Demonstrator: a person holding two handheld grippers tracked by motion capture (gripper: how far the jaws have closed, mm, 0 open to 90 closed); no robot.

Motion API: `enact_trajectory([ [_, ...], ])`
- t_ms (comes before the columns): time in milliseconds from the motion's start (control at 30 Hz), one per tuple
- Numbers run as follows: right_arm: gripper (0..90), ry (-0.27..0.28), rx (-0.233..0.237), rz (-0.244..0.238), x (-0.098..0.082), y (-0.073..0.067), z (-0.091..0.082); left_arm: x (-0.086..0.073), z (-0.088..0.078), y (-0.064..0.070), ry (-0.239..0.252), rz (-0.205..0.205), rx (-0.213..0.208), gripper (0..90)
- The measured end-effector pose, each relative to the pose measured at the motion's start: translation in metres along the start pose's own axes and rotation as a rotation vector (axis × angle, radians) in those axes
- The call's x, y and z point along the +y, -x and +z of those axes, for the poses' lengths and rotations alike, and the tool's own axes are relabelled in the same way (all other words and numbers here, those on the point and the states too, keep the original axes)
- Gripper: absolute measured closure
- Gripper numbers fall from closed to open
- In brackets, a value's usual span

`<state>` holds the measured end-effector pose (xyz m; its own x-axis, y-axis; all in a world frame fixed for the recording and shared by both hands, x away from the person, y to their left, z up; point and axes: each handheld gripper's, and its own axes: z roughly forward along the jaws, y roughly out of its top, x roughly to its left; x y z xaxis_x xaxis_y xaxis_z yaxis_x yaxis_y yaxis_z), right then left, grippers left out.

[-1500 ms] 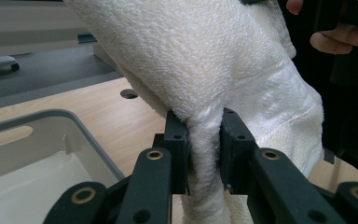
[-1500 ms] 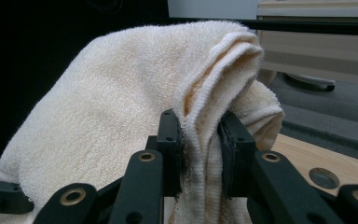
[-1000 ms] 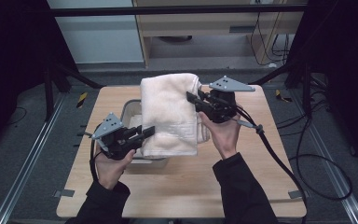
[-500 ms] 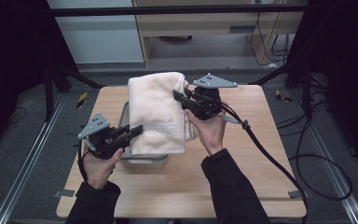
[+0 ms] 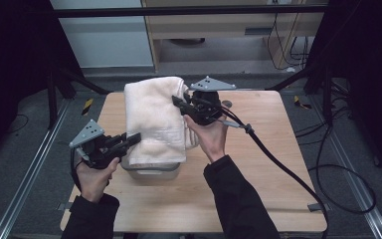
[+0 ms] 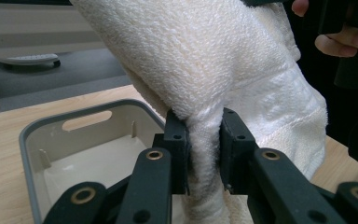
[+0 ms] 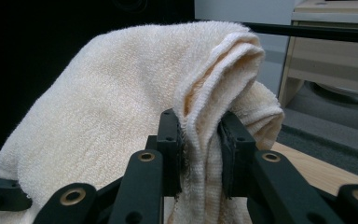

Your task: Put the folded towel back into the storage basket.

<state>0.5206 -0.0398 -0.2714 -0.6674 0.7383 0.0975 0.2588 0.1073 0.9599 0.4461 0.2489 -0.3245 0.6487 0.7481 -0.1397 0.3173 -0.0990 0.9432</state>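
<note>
A cream folded towel (image 5: 154, 117) hangs between both grippers above a grey plastic tub (image 5: 151, 171) on the wooden table (image 5: 258, 164). My left gripper (image 5: 134, 139) is shut on the towel's near left edge; in the left gripper view the cloth (image 6: 205, 93) is pinched between the black jaws, with the tub (image 6: 74, 140) below. My right gripper (image 5: 176, 102) is shut on the towel's far right edge, higher up; in the right gripper view the folded hem (image 7: 200, 116) is squeezed between the jaws. The towel hides most of the tub in the high view.
A thick black cable (image 5: 278, 159) trails from the right gripper across the table's right side to the floor. A wooden cabinet (image 5: 214, 30) stands behind the table, and black frame legs (image 5: 54, 84) flank it.
Both hands have carried the towel leftward. The left gripper moved left and toward the table's near edge; the right gripper moved left with the towel's far end. Both grips stayed shut.
</note>
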Motion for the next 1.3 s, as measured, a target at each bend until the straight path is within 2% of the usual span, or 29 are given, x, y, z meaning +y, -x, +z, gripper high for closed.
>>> enact_trajectory([
  [300,72.9,-0.019,0.01,0.009,-0.005,-0.003,0.021,-0.005,-0.002,-0.016,-0.021,-0.01,0.014,74.5],
  [733,72.7,-0.084,0.003,0.025,-0.032,0.0,0.064,-0.029,0.011,-0.049,-0.09,-0.042,0.046,74.4],
  [1033,72.7,-0.115,-0.002,0.048,-0.051,0.004,0.085,-0.043,0.02,-0.06,-0.134,-0.056,0.069,74.3],
  [1300,72.4,-0.153,-0.012,0.058,-0.065,0.006,0.096,-0.056,0.029,-0.062,-0.171,-0.055,0.092,74.3],
])
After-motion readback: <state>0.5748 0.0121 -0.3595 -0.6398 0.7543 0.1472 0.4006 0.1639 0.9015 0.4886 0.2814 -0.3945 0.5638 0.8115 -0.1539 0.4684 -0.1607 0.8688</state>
